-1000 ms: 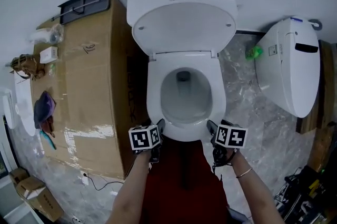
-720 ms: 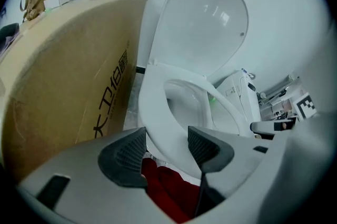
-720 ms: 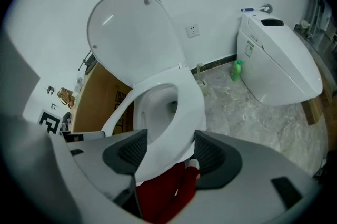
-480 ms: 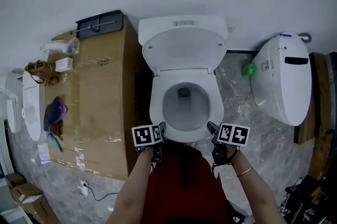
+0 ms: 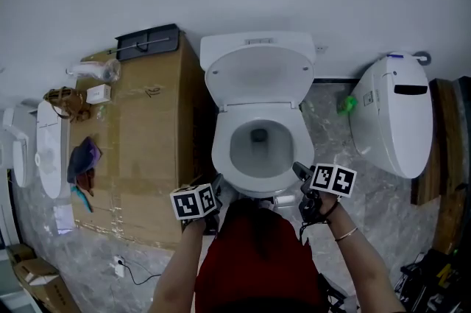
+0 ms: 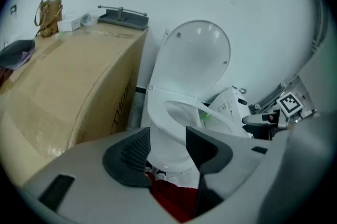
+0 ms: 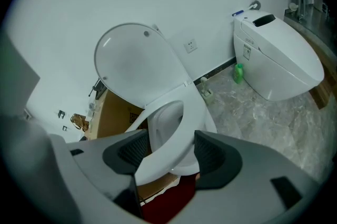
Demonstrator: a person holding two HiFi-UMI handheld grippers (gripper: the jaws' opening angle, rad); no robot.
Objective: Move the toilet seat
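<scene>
The white toilet stands in the middle of the head view with its lid (image 5: pixel 257 76) raised against the wall and its seat (image 5: pixel 222 153) lying around the bowl. My left gripper (image 5: pixel 215 194) is open at the bowl's front left; the bowl's front shows between its jaws in the left gripper view (image 6: pixel 168 146). My right gripper (image 5: pixel 300 175) is open at the front right. In the right gripper view (image 7: pixel 171 152) the seat (image 7: pixel 184 123) runs between its open jaws, below the raised lid (image 7: pixel 131 65).
A large cardboard box (image 5: pixel 140 149) stands close on the toilet's left, with a black tray (image 5: pixel 147 41) and small items on top. A second white toilet (image 5: pixel 390 120) and a green bottle (image 5: pixel 344 105) are on the right. The person's red garment (image 5: pixel 257 252) is below.
The head view has pulled back, so the toilet looks smaller. My left gripper has dropped slightly down and left; my right gripper has risen a little along the seat's front right edge.
</scene>
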